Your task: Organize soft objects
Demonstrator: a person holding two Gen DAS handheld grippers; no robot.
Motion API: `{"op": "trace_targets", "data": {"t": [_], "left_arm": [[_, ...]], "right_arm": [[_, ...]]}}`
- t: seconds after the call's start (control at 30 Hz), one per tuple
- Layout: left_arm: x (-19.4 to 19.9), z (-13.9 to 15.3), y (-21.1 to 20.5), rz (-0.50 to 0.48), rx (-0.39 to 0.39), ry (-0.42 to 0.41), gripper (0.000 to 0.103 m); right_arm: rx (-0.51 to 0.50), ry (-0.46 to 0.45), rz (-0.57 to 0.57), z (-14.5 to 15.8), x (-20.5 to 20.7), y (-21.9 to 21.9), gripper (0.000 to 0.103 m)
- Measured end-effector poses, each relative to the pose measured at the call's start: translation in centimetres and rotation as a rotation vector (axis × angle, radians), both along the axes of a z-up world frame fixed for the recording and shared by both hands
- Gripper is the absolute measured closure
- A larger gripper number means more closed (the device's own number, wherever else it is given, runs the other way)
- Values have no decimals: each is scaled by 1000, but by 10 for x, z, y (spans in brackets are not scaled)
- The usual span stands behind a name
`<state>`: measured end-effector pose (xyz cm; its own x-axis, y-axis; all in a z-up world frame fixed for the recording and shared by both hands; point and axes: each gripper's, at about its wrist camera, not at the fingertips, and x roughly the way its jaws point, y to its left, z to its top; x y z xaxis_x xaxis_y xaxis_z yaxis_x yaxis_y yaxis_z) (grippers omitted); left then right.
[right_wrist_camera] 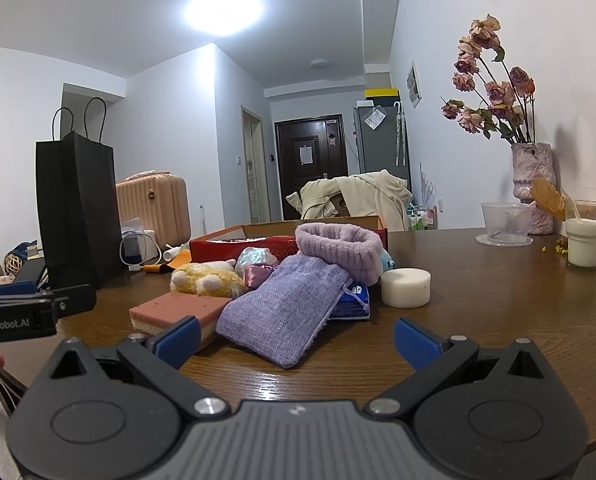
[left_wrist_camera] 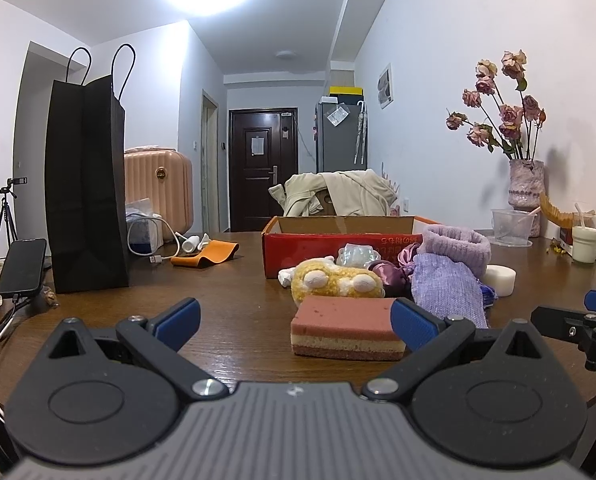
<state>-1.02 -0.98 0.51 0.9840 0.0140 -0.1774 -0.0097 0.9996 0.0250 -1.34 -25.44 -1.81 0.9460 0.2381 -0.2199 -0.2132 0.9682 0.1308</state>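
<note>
A pile of soft things lies on the brown table in front of a red cardboard box (left_wrist_camera: 321, 242) (right_wrist_camera: 226, 245). It holds a pink layered sponge (left_wrist_camera: 343, 330) (right_wrist_camera: 170, 312), a yellow plush toy (left_wrist_camera: 333, 282) (right_wrist_camera: 208, 280), a lilac cloth pouch (left_wrist_camera: 445, 290) (right_wrist_camera: 286, 312), a purple fluffy band (left_wrist_camera: 455, 246) (right_wrist_camera: 337, 244) and a white round sponge (left_wrist_camera: 499, 278) (right_wrist_camera: 405, 286). My left gripper (left_wrist_camera: 296, 322) is open, low over the table, the pink sponge just ahead of its right finger. My right gripper (right_wrist_camera: 296, 340) is open, just short of the pouch.
A tall black paper bag (left_wrist_camera: 86, 184) (right_wrist_camera: 76, 208) stands at the left with a phone (left_wrist_camera: 22, 266) and cables beside it. An orange strap (left_wrist_camera: 206, 254) lies behind. At the right stand a vase of dried roses (right_wrist_camera: 533, 188), a plastic cup (right_wrist_camera: 505, 224) and a glass of milk (right_wrist_camera: 583, 240).
</note>
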Motion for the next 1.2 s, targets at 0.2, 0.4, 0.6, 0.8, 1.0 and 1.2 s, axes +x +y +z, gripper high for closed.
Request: {"op": "trace_targets", "data": {"t": [0.2, 0.4, 0.6, 0.8, 1.0, 1.2], "left_arm": [[-1, 0, 0, -1, 0, 0, 0], [0, 1, 0, 3, 1, 4, 0], [25, 20, 21, -76, -52, 35, 0], [85, 33, 42, -173, -137, 161, 30], [137, 6, 48, -244, -221, 361, 50], [143, 2, 55, -275, -338, 437, 66]], "right_arm": [[5, -13, 5, 1, 0, 0, 0], [29, -32, 14, 1, 2, -1, 0], [116, 27, 148, 16, 25, 2, 0], [175, 203, 277, 28, 87, 31, 49], [144, 335, 303, 9, 129, 65, 70], [227, 411, 331, 0, 150, 63, 71]]}}
